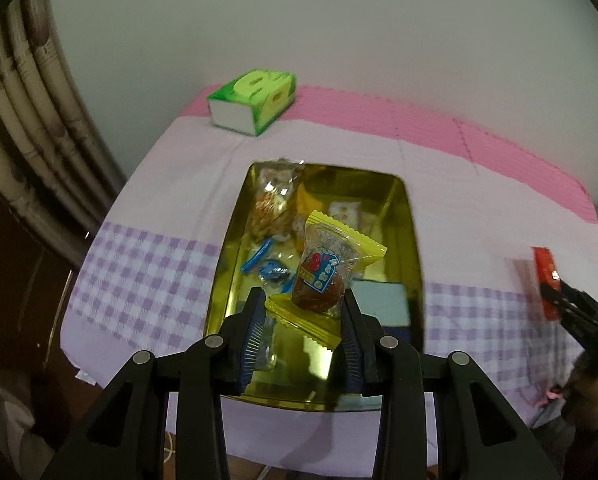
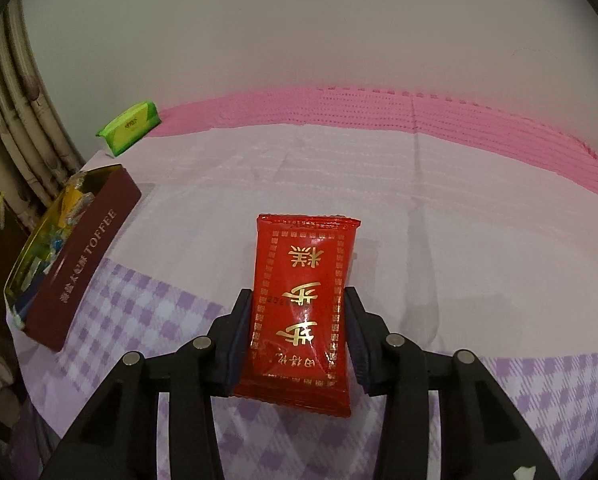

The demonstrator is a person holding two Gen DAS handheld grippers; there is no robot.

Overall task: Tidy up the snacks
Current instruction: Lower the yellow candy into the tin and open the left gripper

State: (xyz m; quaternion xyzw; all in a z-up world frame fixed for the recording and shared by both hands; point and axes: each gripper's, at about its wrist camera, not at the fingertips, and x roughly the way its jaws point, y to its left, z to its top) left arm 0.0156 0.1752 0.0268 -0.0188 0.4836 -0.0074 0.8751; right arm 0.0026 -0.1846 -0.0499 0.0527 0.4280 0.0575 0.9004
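Observation:
My left gripper [image 1: 305, 312] is shut on a yellow-edged clear snack packet [image 1: 325, 276] with a brown sweet inside, held above the near end of an open gold tin [image 1: 227, 256] that holds several wrapped snacks. My right gripper [image 2: 299, 320] is shut on a red snack packet [image 2: 303, 312] with gold characters, held above the checked tablecloth. The right gripper with its red packet [image 1: 545, 276] also shows at the right edge of the left wrist view. The tin [image 2: 83, 256], dark red outside and marked TOFFEE, sits at the left of the right wrist view.
A green tissue pack [image 1: 255, 100] lies at the table's far left corner, and it shows in the right wrist view [image 2: 129, 128]. A pink mat [image 2: 419, 116] runs along the wall. Curtains [image 1: 27, 120] hang to the left. The table edge is close in front.

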